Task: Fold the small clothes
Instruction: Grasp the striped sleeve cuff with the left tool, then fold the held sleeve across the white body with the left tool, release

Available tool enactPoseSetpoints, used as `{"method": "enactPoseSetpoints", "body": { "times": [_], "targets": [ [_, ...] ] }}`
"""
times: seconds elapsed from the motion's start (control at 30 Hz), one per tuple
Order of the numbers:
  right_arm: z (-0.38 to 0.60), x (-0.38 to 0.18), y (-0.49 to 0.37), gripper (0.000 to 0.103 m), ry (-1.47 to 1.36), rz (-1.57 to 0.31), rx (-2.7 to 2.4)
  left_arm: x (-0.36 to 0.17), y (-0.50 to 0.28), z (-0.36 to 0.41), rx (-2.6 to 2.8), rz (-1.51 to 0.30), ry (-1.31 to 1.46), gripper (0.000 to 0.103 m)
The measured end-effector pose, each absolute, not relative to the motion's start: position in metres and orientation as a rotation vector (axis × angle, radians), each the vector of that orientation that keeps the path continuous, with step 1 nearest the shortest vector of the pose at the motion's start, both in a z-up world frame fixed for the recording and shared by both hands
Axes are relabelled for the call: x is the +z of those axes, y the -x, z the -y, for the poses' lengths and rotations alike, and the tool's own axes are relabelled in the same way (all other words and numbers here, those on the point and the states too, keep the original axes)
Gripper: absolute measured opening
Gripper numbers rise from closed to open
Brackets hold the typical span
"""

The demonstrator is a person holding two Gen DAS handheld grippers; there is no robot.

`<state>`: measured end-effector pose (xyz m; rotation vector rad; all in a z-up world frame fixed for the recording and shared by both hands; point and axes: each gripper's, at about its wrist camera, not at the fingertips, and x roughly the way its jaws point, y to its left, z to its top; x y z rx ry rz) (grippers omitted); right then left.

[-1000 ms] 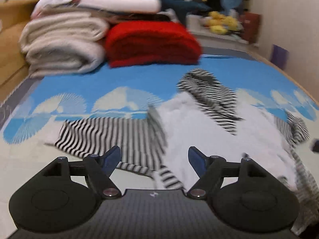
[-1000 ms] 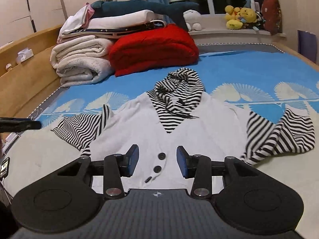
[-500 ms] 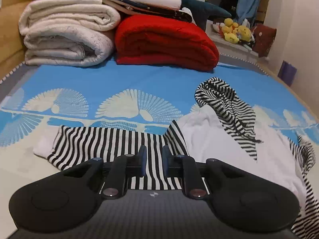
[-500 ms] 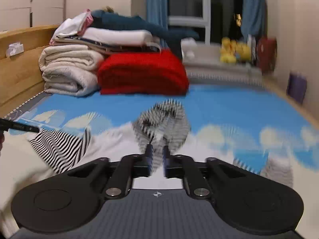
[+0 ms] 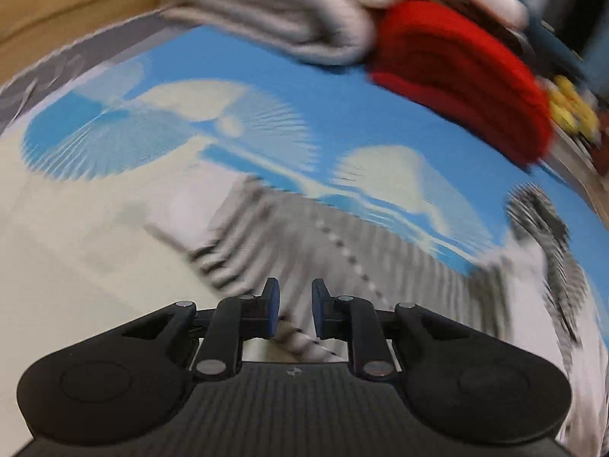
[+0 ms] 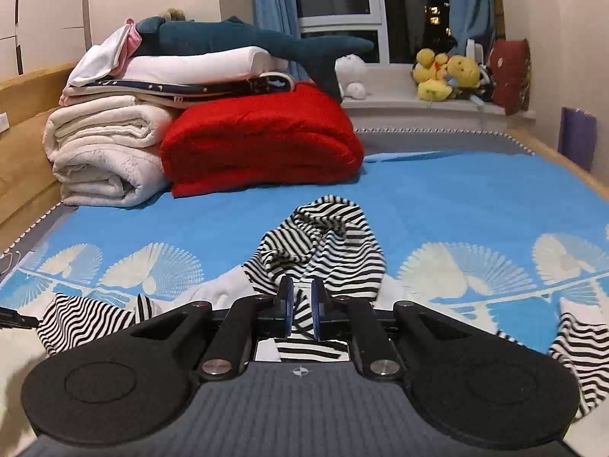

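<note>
A small white hoodie with black-and-white striped hood (image 6: 327,243) and sleeves lies flat on the blue bedspread (image 6: 456,198). My right gripper (image 6: 302,310) hovers low at the collar, just short of the hood. Its jaws stand narrow and are opening, and striped cloth shows through the gap with no pad pressing on it. The left sleeve (image 6: 83,320) and right sleeve (image 6: 582,350) spread out to the sides. My left gripper (image 5: 296,314) is tilted over the blurred left sleeve (image 5: 342,251). Its jaws are opening, and striped cloth lies under the gap, ungripped.
Folded white blankets (image 6: 102,160) and a red blanket (image 6: 262,144) are stacked at the head of the bed, with a shark plush (image 6: 243,38) on top. Yellow plush toys (image 6: 445,72) sit on the windowsill. A wooden bed frame (image 6: 23,141) runs along the left.
Both grippers' jaws went from wide to nearly shut. The left view swung left, dropped and rolled toward the sleeve's outer end. The right gripper moved forward from the buttons to the collar.
</note>
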<state>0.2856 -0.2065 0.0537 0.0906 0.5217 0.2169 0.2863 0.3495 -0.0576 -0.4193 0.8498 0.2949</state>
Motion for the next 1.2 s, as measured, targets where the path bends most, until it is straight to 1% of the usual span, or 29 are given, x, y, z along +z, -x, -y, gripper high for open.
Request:
{"method": "enactPoseSetpoints", "body": {
  "times": [0.13,0.27,0.37,0.4,0.43,0.53,0.63,0.77,0.87,0.9,0.93,0.97,1.0,1.1,1.2],
  "targets": [
    [0.204,0.049,-0.294,0.011,-0.063,-0.530,0.207,-0.076,-0.287,-0.393,0.405,-0.856,0.595,0.031],
    [0.208,0.044,-0.305,0.011,-0.060,-0.552,0.213,-0.090,-0.293,-0.407,0.423,-0.876,0.652,0.034],
    [0.217,0.043,-0.309,0.011,-0.118,-0.585,0.197,-0.098,-0.301,-0.395,0.409,-0.893,0.594,0.033],
    [0.220,0.042,-0.311,0.011,-0.138,-0.595,0.192,-0.096,-0.303,-0.388,0.414,-0.894,0.553,0.013],
    [0.222,0.041,-0.312,0.011,-0.147,-0.601,0.184,-0.093,-0.305,-0.382,0.421,-0.901,0.528,0.001],
    [0.229,0.039,-0.315,0.011,-0.160,-0.621,0.144,-0.064,-0.301,-0.365,0.508,-0.833,0.504,0.001],
    [0.238,0.037,-0.316,0.011,-0.187,-0.644,0.097,-0.008,-0.291,-0.332,0.547,-0.688,0.419,0.001],
    [0.259,0.035,-0.317,0.011,-0.278,-0.684,0.025,0.061,-0.276,-0.237,0.388,-0.497,0.188,0.001],
    [0.276,0.035,-0.314,0.011,-0.356,-0.701,-0.015,0.080,-0.262,-0.148,0.158,-0.458,0.095,0.001],
    [0.280,0.035,-0.312,0.011,-0.368,-0.703,-0.025,0.079,-0.257,-0.116,0.051,-0.485,0.080,0.003],
    [0.285,0.036,-0.310,0.011,-0.378,-0.704,-0.034,0.074,-0.254,-0.086,-0.082,-0.550,0.092,0.017],
    [0.288,0.036,-0.309,0.011,-0.388,-0.705,-0.040,0.066,-0.253,-0.058,-0.221,-0.641,0.108,0.026],
    [0.293,0.036,-0.308,0.011,-0.400,-0.705,-0.043,0.061,-0.249,-0.039,-0.310,-0.695,0.103,0.038],
    [0.304,0.035,-0.306,0.011,-0.435,-0.714,-0.054,0.062,-0.232,-0.011,-0.340,-0.678,0.012,0.040],
    [0.310,0.032,-0.307,0.012,-0.472,-0.750,-0.042,0.073,-0.242,-0.033,-0.241,-0.726,0.051,0.040]
  ]
}}
